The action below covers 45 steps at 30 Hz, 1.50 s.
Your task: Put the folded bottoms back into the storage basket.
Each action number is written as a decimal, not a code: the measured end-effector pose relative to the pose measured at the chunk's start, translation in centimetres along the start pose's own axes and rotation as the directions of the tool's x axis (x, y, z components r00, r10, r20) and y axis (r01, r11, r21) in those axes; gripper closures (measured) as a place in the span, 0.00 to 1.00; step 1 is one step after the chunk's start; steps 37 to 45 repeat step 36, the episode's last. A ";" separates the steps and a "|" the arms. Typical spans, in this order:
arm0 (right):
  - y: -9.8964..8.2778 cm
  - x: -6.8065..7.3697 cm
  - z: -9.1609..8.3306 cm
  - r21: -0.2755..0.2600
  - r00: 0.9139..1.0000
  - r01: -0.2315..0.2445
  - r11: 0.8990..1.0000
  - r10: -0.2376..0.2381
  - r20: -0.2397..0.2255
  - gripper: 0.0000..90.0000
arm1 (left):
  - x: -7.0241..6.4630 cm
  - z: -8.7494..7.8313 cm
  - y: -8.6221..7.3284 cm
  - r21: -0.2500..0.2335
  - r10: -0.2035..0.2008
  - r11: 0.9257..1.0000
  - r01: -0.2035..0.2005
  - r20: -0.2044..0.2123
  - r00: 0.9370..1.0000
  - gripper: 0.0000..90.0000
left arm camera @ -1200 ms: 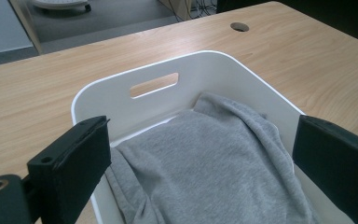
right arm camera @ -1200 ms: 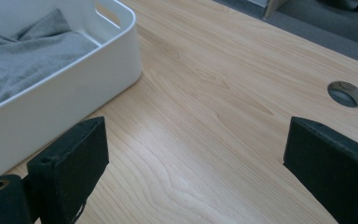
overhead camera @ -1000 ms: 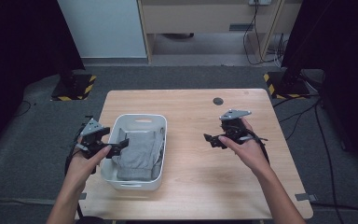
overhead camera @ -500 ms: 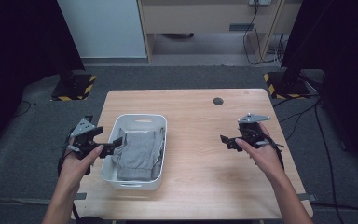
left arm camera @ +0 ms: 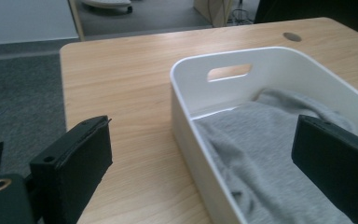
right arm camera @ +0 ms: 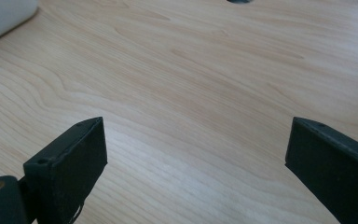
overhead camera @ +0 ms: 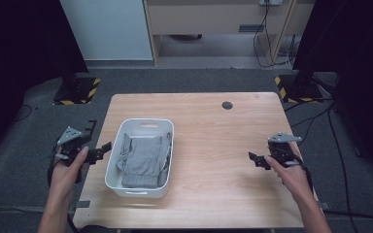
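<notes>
Left claw (overhead camera: 103, 149): jaws wide apart, empty, just off the desk's left edge.
Right claw (overhead camera: 253, 159): spread open, empty, above bare pale wooden desk (overhead camera: 213, 145).
Folded grey cloth (overhead camera: 143, 160): lying in the white plastic basket (overhead camera: 148, 125) beside the left claw, apparently stowed.

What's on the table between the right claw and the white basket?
Nothing: in the high view, bare wood separates the right claw from the white basket holding the grey cloth.
</notes>
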State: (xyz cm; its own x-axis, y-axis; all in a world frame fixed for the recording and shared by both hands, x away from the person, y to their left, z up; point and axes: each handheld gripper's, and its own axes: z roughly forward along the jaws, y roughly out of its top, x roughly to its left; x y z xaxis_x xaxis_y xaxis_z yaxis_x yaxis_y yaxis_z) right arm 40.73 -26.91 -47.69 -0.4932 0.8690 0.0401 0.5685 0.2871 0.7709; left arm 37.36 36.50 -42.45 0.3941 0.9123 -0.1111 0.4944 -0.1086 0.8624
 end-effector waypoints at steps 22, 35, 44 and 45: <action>-5.1 -1.5 0.4 0.082 0.993 -0.023 0.996 0.013 0.115 0.09 | 5.0 1.9 -6.6 0.142 -0.027 0.988 0.062 -0.241 0.970 0.06; -5.8 -1.5 0.9 0.109 0.993 -0.036 0.993 0.024 0.113 0.08 | 4.5 2.7 -7.2 0.191 0.007 0.981 0.037 -0.225 0.974 0.06; -5.8 -1.5 0.9 0.106 0.993 -0.038 0.994 0.026 0.113 0.08 | 4.4 2.8 -7.2 0.192 0.009 0.981 0.035 -0.224 0.975 0.06; -5.8 -1.5 0.9 0.106 0.993 -0.038 0.994 0.026 0.113 0.08 | 4.4 2.8 -7.2 0.192 0.009 0.981 0.035 -0.224 0.975 0.06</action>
